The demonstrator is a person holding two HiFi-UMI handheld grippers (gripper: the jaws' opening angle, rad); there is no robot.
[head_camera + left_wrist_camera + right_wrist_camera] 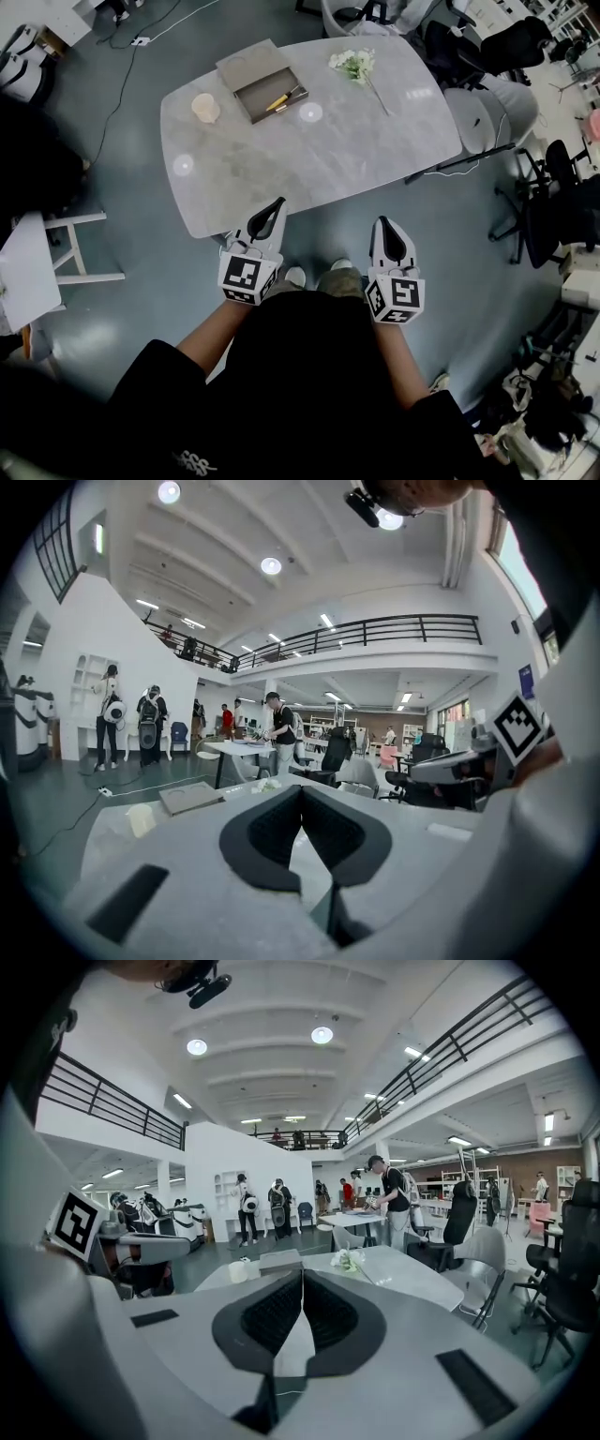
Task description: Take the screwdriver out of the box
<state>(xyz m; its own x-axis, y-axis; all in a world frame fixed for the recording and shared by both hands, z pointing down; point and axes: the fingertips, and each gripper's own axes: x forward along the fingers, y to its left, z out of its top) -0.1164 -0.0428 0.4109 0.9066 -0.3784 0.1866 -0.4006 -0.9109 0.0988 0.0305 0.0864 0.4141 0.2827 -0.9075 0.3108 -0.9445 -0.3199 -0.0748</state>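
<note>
Tongs in the head view: our left tongs (278, 202) and right tongs (382, 223) are shut and empty, short of the counter (319, 164). The screwdriver (282, 98) lies in the open box (255, 101), far ahead. Left gripper view: pads together. Right gripper view: likewise. If we arrive unopened, we might shove the box.

Floor (141, 187), grey-blue, glossy, with a dark cable (117, 103) trailing at far left; table (281, 169), pale grey marbled top, rounded corners, centre; white stool (75, 221), near left; grey chair (487, 112) at the table's right end; black office chairs (553, 202) along the right; walls (84, 667), white; ceiling (309, 536), white, ribbed, set with round lights (271, 566); upper gallery with black railing (394, 630) across the far side; tall window (516, 574), upper right, daylight coming through.
</note>
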